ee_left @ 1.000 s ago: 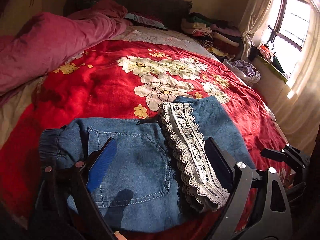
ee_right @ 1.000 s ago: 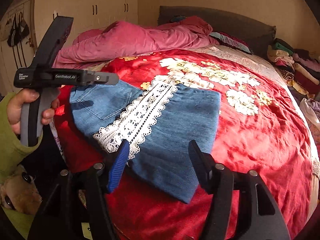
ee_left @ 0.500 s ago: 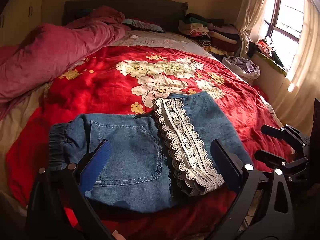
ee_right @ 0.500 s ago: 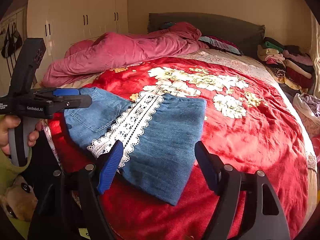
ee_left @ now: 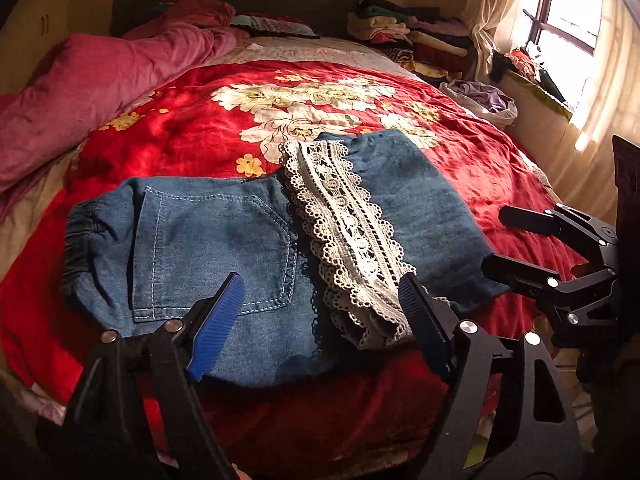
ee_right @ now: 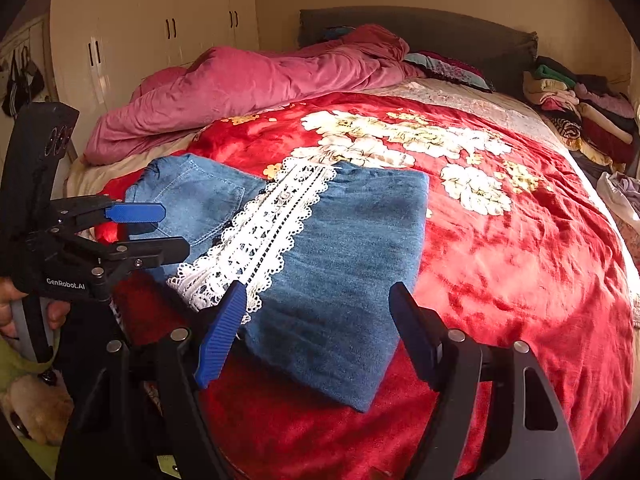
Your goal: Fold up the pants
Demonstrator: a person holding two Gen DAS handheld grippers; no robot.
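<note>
Left wrist view: your left gripper (ee_left: 320,312) hangs over the folded denim pants (ee_left: 224,248) at frame centre on the red bedspread (ee_left: 180,132), jaws closing, nothing pinched; the window (ee_left: 576,4) shows upper right. Right wrist view alone shows the wardrobe (ee_right: 160,36) upper left; your right gripper (ee_right: 316,324) is spread, empty.

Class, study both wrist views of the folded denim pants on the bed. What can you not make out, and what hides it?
- Pants: layers under the lace band, covered by denim.
- Bed's near edge, both views: blocked by the left gripper and right gripper.
- Person: only a hand, cut off at the right wrist view's edge.
</note>
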